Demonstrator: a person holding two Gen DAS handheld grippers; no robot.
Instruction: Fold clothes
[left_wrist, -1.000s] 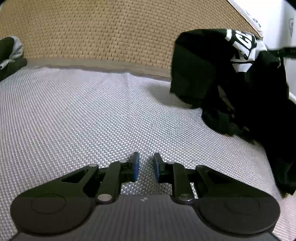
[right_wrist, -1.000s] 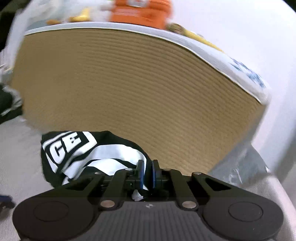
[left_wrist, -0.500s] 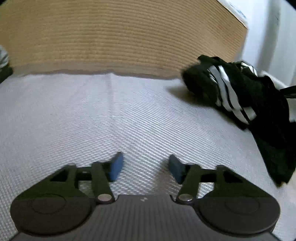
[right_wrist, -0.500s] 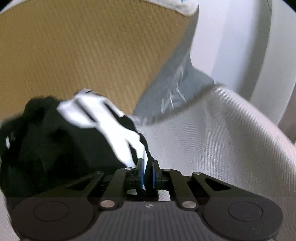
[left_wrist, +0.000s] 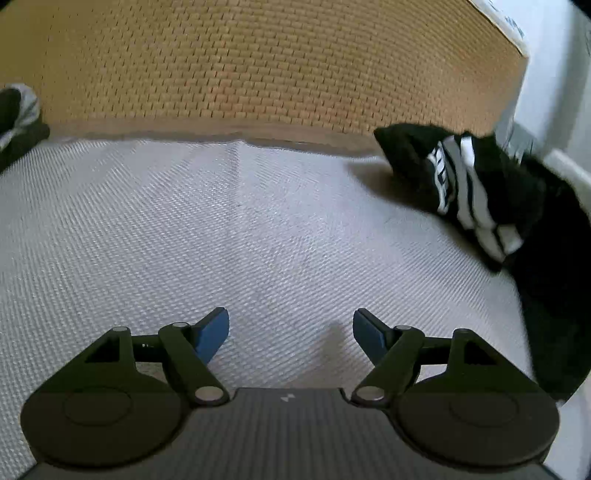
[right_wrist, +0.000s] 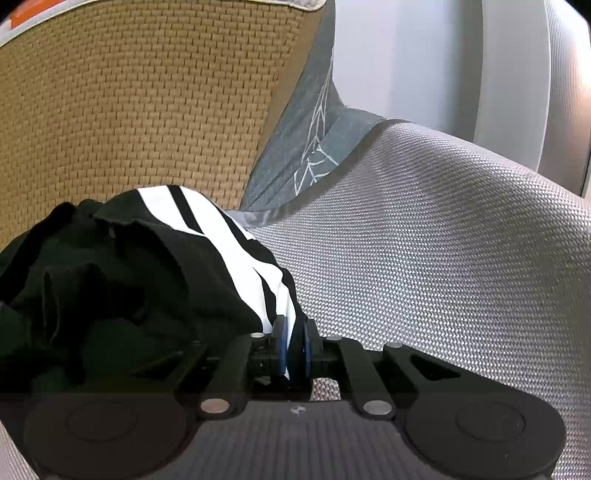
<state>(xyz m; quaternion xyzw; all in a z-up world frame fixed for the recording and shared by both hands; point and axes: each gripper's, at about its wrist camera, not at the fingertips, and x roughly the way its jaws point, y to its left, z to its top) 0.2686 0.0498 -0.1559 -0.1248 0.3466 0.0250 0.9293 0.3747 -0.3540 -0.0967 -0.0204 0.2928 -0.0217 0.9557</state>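
L gripper (left_wrist: 291, 334) jaws wide, just been opening, nothing between, R gripper (right_wrist: 294, 349) jaws clamped on shirt (right_wrist: 122, 273), on gray mat (left_wrist: 184, 236).

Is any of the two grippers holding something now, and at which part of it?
The right gripper is shut on the black garment, pinching its white-striped edge. The left gripper holds nothing; its jaws have just been opening over bare grey fabric.

Left gripper (left_wrist: 291, 334), right gripper (right_wrist: 294, 349): black linkage arms, blue-padded fingers (left_wrist: 212, 334), silver pivot pins (round black hubs).
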